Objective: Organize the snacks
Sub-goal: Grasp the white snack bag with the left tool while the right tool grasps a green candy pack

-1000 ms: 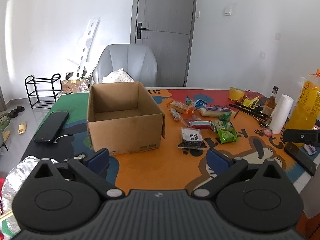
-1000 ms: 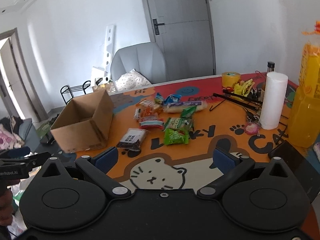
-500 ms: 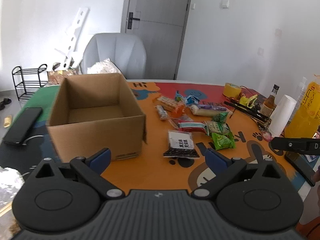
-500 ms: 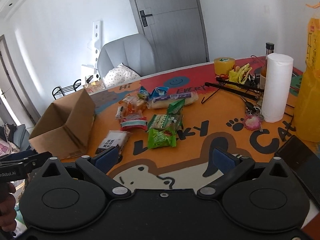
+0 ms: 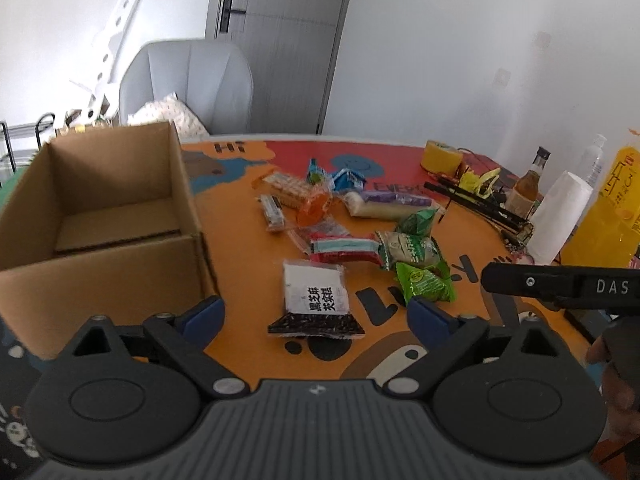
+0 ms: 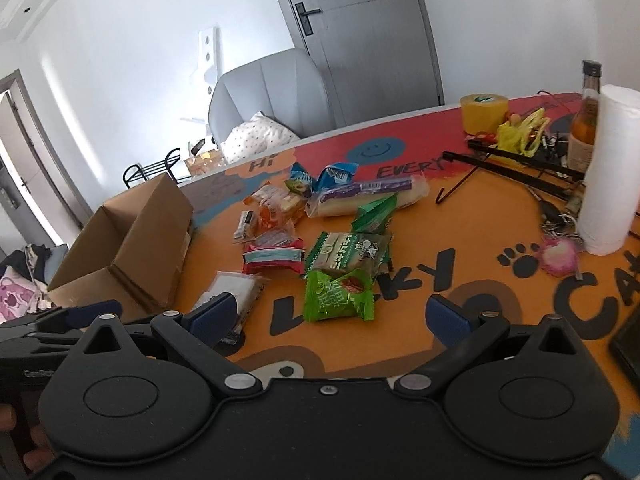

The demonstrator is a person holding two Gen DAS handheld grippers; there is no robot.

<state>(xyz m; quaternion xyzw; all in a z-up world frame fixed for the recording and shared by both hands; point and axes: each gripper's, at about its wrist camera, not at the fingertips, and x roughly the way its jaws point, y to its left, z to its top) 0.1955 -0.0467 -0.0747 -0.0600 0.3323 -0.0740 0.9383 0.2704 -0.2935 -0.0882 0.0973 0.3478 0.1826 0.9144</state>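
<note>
Bench (image 5: 248, 304): orange cartoon print, black lettering and paw marks, red band at the far edge with a blue smiley. Plain brown corrugated cardboard box (image 5: 100, 216), ahead-left of the left tool (image 5: 316, 314); the tool's body is black, with blue pads (image 5: 202, 314). Dead ahead of it: white packet with black characters and a dark clear window (image 5: 314, 300). Ahead of the right tool (image 6: 332, 316): bright green crinkled snack packet with a red motif (image 6: 338, 294); past that a pale green-and-white printed packet (image 6: 348, 250) and a red packet with a teal stripe (image 6: 272, 258). Far right: white paper roll (image 6: 608, 168), yellow tape roll (image 6: 484, 110).
</note>
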